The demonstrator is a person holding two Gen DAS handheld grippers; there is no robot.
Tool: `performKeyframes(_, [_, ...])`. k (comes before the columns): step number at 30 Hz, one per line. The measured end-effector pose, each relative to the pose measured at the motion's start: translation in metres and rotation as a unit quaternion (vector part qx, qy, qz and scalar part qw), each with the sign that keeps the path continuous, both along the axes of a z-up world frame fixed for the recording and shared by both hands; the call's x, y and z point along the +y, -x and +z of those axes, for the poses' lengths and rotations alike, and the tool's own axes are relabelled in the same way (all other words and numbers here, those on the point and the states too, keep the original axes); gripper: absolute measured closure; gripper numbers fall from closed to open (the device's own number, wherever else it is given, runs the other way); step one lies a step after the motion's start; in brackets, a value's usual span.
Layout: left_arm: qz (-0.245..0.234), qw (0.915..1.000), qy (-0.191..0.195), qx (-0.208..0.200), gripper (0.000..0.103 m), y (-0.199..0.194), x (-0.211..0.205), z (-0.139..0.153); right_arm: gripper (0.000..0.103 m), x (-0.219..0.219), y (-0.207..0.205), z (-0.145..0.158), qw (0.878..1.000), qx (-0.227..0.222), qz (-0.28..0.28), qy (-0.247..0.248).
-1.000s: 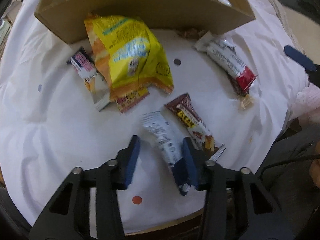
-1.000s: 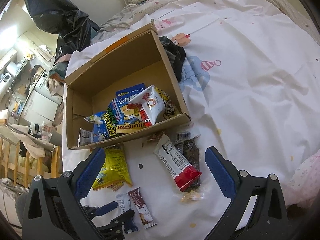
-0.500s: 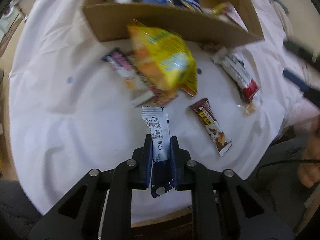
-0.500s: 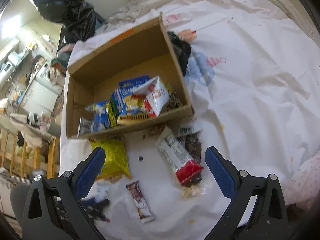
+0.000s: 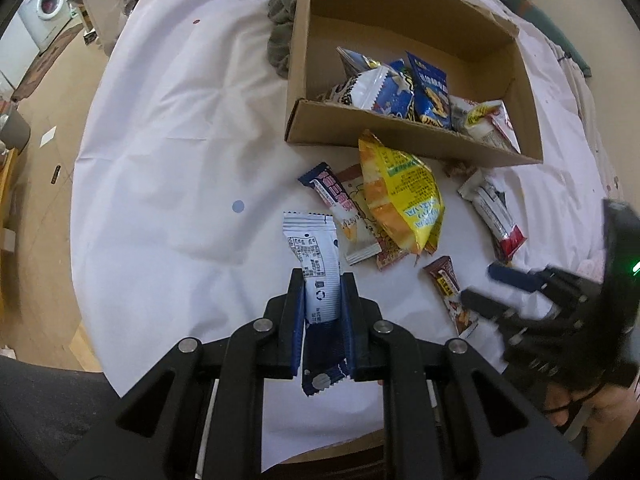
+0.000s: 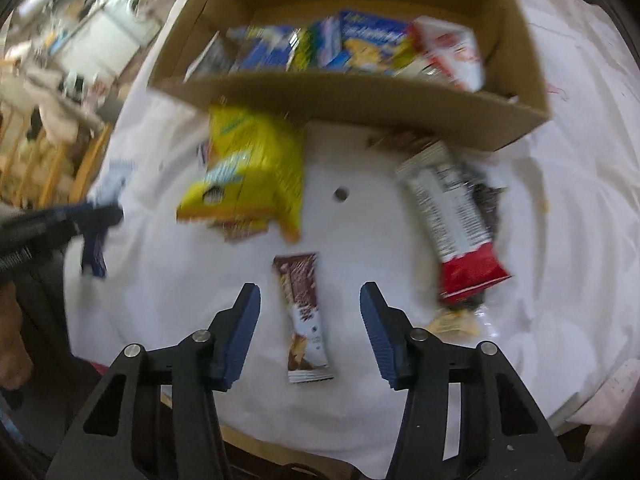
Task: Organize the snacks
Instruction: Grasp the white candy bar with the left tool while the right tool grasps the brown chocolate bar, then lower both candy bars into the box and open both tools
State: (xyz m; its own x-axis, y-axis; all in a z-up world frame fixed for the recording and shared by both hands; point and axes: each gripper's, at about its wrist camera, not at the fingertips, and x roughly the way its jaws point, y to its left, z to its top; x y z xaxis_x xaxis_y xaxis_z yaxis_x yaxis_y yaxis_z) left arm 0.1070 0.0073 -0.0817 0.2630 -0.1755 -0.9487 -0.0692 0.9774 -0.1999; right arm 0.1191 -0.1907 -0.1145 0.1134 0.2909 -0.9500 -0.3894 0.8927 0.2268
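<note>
My left gripper [image 5: 320,292] is shut on a white and blue snack bar [image 5: 314,256], lifted off the white cloth. My right gripper [image 6: 310,306] hangs low over a brown chocolate bar [image 6: 302,312], which lies between its closing jaws with the pads clear of the wrapper. That gripper also shows blurred at the right of the left wrist view [image 5: 480,284], beside the same bar [image 5: 450,292]. A cardboard box [image 5: 400,136] with several packets inside stands behind. A yellow chip bag [image 5: 404,200] and a white and red bar [image 5: 494,216] lie in front of it.
A blue and pink bar [image 5: 340,208] and another flat packet lie under the yellow bag's left edge. A dark packet [image 6: 486,196] sits beneath the white and red bar [image 6: 452,216]. Grey fabric [image 5: 282,36] lies left of the box. The table edge runs close below both grippers.
My left gripper shut on the white and blue bar and lifted it up and back. My right gripper came down over the brown bar and its jaws narrowed.
</note>
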Motion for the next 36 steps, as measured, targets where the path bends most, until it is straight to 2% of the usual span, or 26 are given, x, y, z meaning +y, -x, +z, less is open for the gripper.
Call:
performKeyframes(3, [0.002, 1.0, 0.001, -0.006, 0.089, 0.002, 0.0, 0.001, 0.056, 0.01, 0.004, -0.013, 0.999, 0.017, 0.019, 0.019])
performKeyframes(7, [0.004, 0.9999, 0.002, -0.012, 0.089, 0.0, 0.0, 0.004, 0.086, 0.021, 0.011, -0.021, 0.997, 0.012, 0.05, 0.052])
performKeyframes(11, [0.01, 0.9998, 0.006, -0.014, 0.089, -0.001, 0.001, 0.004, 0.087, 0.021, 0.014, -0.008, 0.998, -0.005, 0.054, 0.026])
performKeyframes(16, [0.016, 0.9997, 0.004, -0.019, 0.089, -0.001, 0.003, 0.005, 0.087, 0.004, 0.008, 0.013, 0.999, -0.026, 0.02, -0.015])
performKeyframes(18, [0.019, 0.9994, -0.003, -0.03, 0.089, 0.0, 0.003, 0.008, 0.087, -0.004, 0.006, 0.027, 0.998, -0.044, 0.005, -0.049])
performKeyframes(22, [0.015, 0.9976, -0.02, -0.065, 0.089, 0.001, 0.0, 0.025, 0.087, -0.017, 0.008, 0.06, 0.989, -0.096, -0.017, -0.113])
performKeyframes(26, [0.021, 0.9942, -0.018, -0.104, 0.089, -0.002, -0.002, 0.05, 0.087, -0.025, -0.008, 0.088, 0.978, -0.133, -0.034, -0.155])
performKeyframes(29, [0.015, 0.9896, -0.033, -0.139, 0.089, -0.007, -0.007, 0.069, 0.087, -0.036, -0.011, 0.103, 0.969, -0.158, -0.048, -0.183])
performKeyframes(36, [0.01, 0.9835, -0.046, -0.175, 0.089, -0.034, -0.011, 0.093, 0.087, -0.048, -0.032, 0.118, 0.958, -0.18, -0.078, -0.208])
